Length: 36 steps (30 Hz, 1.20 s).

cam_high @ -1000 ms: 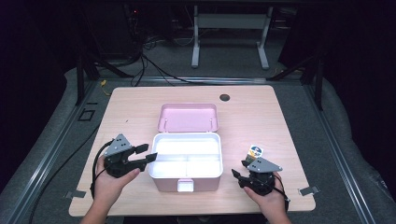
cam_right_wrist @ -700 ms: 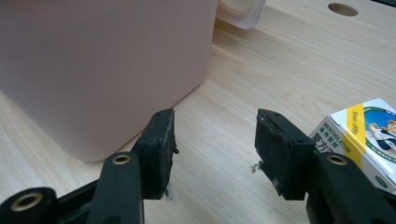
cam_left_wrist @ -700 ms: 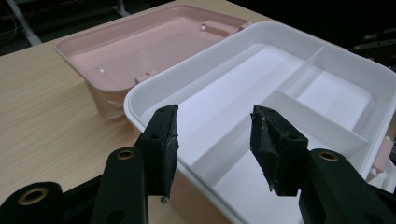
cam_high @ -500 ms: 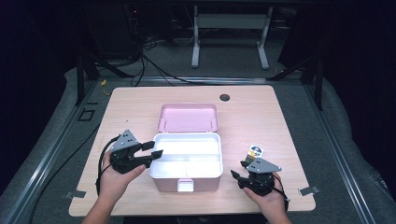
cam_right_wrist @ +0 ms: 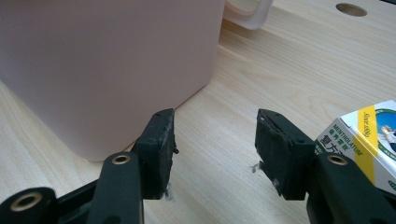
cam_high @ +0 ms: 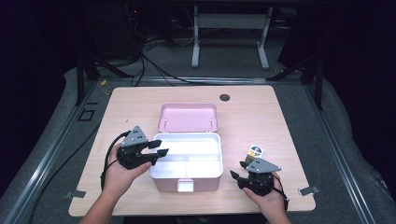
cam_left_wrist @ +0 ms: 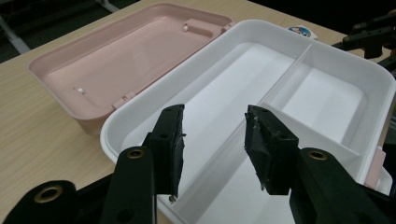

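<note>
A pink lunch box stands at mid-table with its lid (cam_high: 188, 117) (cam_left_wrist: 126, 60) folded back. Its white divided tray (cam_high: 187, 136) (cam_left_wrist: 261, 25) holds nothing. My left gripper (cam_high: 159, 155) (cam_left_wrist: 212, 135) hovers over the tray's left rim. It is open; the jaws have just been closing with nothing gripped between them. My right gripper (cam_high: 237, 170) (cam_right_wrist: 215, 140) rests open on the table by the box's pink wall (cam_right_wrist: 107, 60), with only bare wood between its pads. A small white, green and yellow carton (cam_high: 255, 151) (cam_right_wrist: 369, 140) lies just beside its right jaw.
The light wooden table (cam_high: 280, 126) has a round cable hole (cam_high: 224, 97) (cam_right_wrist: 351, 8) behind the box. Tape marks (cam_high: 308, 190) sit at the front corners. Dark floor, cables and a metal stand (cam_high: 229, 32) lie beyond the far edge.
My left gripper has moved right, from beside the box to over the tray's left rim, and its jaws have narrowed. The right gripper and the carton have stayed put.
</note>
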### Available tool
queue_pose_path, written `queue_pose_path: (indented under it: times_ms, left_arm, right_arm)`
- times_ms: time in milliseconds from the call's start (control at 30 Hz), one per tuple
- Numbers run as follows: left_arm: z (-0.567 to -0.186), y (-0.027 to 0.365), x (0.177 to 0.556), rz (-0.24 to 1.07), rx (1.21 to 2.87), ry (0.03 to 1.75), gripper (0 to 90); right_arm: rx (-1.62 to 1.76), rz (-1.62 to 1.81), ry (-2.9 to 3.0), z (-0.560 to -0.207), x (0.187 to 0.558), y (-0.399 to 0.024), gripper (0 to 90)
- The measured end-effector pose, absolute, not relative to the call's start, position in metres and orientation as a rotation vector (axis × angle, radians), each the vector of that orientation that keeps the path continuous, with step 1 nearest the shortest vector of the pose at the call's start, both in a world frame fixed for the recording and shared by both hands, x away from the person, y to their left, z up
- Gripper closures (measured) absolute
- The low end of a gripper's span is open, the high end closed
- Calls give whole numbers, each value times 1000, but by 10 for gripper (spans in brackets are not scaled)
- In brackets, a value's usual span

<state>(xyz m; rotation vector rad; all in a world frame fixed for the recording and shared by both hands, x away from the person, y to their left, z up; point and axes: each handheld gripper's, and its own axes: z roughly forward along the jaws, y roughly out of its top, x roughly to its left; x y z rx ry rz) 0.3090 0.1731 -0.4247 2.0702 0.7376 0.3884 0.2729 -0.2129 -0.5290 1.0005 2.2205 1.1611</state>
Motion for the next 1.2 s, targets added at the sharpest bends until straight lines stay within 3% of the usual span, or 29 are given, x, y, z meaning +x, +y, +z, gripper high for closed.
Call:
queue_pose_path:
  times_ms: [1200]
  left_arm:
    - [-399,100,347,289,2829,230,674]
  right_arm:
    - [1010,1187,2224,-530,274,-214,466]
